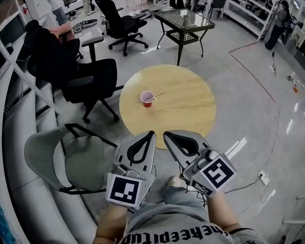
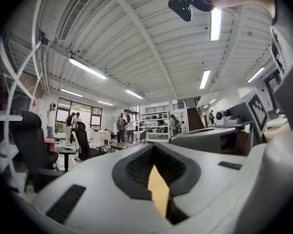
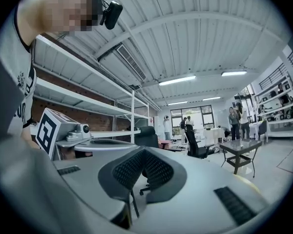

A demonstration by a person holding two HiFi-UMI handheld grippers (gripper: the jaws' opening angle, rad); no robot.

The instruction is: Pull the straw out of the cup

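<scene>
**Cup and straw wait on the bench, both grippers shut**

We see a round wooden bench [image 1: 185, 103] in the head view. A small pink cup [image 1: 147, 98] stands upright on the bench, a little left of its middle. The straw [image 1: 157, 94] is in the cup. It is thin and small from here, but we think it leans out over the rim toward the bench's right side.

Our left hand-held gripper [image 1: 151, 133] hangs over the near edge of the bench, well apart from the cup. Its jaws are pressed together with nothing between them. In the left gripper view [image 2: 154, 149] only a thin yellow strip of the bench shows through the slit.

Our right hand-held gripper [image 1: 165, 134] is just beside the left one, also at the near edge of the bench. Its jaws are pressed together too, and they pinch nothing [image 3: 144, 151].

A black office chair [image 1: 89, 80] stands left of the bench. A dark side table [image 1: 185, 22] stands beyond the bench's far edge.
</scene>
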